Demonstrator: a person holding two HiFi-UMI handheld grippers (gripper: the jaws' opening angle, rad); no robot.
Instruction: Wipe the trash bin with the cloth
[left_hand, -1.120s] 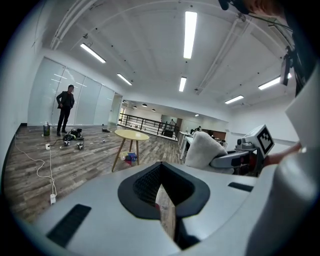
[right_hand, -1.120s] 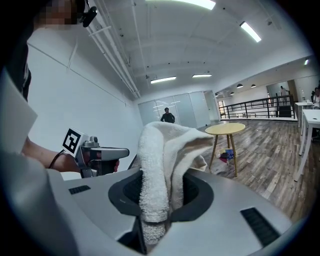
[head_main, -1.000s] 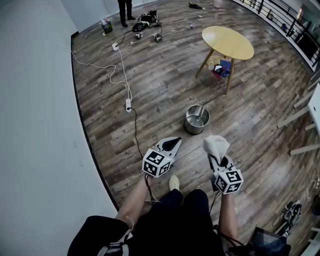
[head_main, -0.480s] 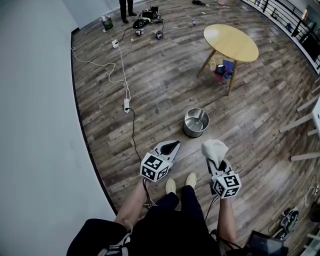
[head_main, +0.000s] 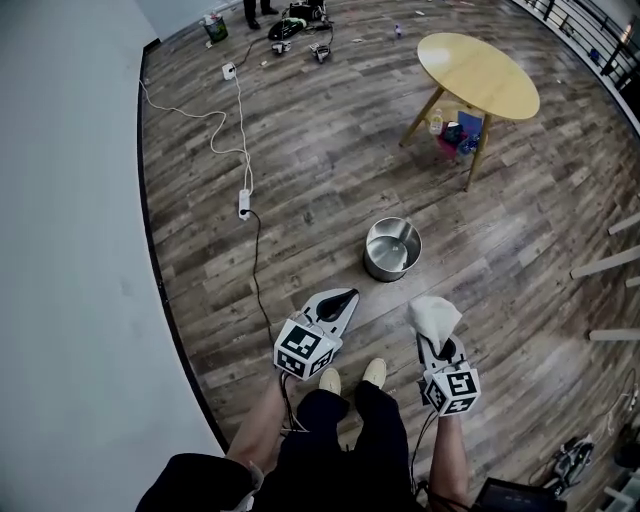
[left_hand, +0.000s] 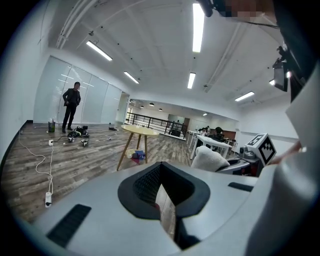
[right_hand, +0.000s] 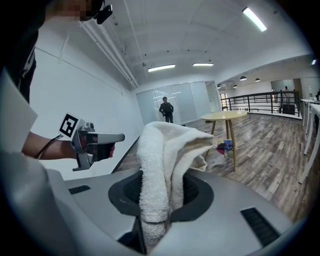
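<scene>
A round shiny metal trash bin (head_main: 392, 249) stands open on the wooden floor, just ahead of both grippers. My left gripper (head_main: 343, 298) hovers to the bin's near left with its jaws shut on nothing; the left gripper view shows it (left_hand: 161, 186) with only a thin slit between the jaws. To the bin's near right, my right gripper (head_main: 437, 342) is shut on a white cloth (head_main: 433, 314). The cloth (right_hand: 165, 160) bunches up out of that gripper (right_hand: 156, 210) and droops over. Neither gripper touches the bin.
A white wall (head_main: 70, 250) runs along the left. A power strip with a white cable (head_main: 243, 204) lies on the floor to the bin's left. Beyond the bin stands a round yellow table (head_main: 478, 75) with items under it (head_main: 455, 135). A person (left_hand: 71, 105) stands far off.
The person holding the grippers has stepped forward, and both shoes now show below the grippers. Both grippers keep the same pose, the right still holding the cloth.
</scene>
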